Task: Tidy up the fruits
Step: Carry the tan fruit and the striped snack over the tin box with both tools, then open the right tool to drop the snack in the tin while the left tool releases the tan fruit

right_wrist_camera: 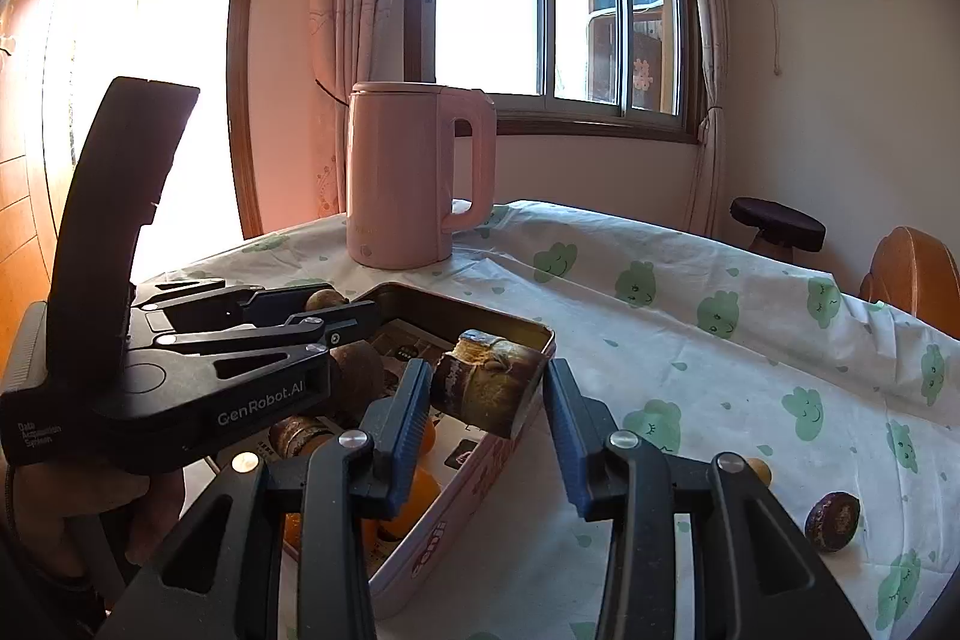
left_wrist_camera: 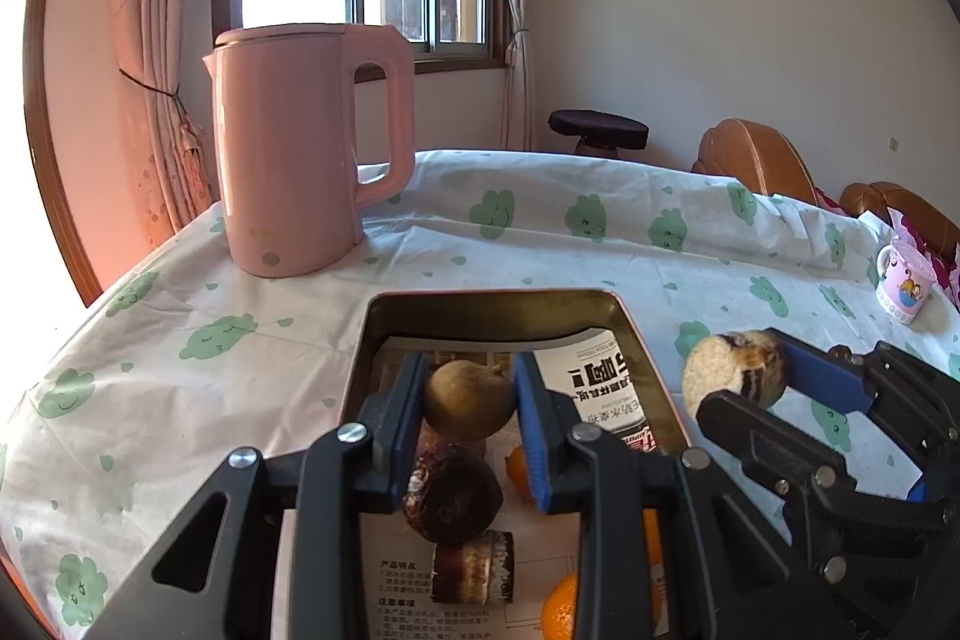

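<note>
A pink metal tin lined with printed paper holds several fruits: dark round ones, a striped cut piece and oranges. My left gripper is shut on a brown round fruit above the tin. My right gripper hangs over the tin's right rim. A pale, purple-streaked piece lies against its left finger; the right finger stands apart from it. The same piece shows in the left wrist view at the right gripper's tips.
A pink kettle stands behind the tin on the cloud-print tablecloth. A dark fruit and a small yellow one lie on the cloth at the right. A cartoon mug stands far right. Chairs and a stool are behind.
</note>
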`<state>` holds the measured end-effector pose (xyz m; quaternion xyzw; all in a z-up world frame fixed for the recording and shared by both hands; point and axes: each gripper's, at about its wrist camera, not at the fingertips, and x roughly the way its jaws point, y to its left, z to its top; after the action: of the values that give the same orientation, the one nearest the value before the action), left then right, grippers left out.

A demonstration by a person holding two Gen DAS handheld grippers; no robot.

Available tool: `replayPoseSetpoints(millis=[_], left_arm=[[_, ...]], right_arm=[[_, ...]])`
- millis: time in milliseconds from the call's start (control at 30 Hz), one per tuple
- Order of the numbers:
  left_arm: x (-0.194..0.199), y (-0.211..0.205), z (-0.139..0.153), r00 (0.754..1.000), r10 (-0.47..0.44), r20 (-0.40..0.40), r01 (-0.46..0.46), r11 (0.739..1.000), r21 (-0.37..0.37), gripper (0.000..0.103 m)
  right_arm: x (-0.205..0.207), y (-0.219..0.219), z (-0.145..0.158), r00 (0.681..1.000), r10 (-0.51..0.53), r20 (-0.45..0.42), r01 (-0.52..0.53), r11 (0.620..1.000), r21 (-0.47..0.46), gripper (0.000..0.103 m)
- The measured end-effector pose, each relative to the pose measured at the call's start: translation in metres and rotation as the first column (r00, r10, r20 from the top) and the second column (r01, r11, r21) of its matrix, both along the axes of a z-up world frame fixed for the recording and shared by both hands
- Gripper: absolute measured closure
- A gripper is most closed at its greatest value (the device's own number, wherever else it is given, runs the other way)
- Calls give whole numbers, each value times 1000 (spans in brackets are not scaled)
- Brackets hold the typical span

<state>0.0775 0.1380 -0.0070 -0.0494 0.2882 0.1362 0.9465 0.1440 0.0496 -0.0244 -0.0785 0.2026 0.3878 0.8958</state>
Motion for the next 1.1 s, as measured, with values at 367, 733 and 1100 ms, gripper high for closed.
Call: replayPoseSetpoints(millis=[367,733,1100], left_arm=[[6,8,-8,999,9,-40,-10,1000,0,72],[10,7,-14,998,7,-62,-7,1000,-1,72],[10,8,-15,998,18,-67,-19,1000,-7,66]], right_arm=[[12,21,-10,999,25,-43,-27,999,-46,62],[18,29,-14,996,43,-74,-49,996,-78,62],[18,28,-15,997,27,-74,-33,996,-78,57]])
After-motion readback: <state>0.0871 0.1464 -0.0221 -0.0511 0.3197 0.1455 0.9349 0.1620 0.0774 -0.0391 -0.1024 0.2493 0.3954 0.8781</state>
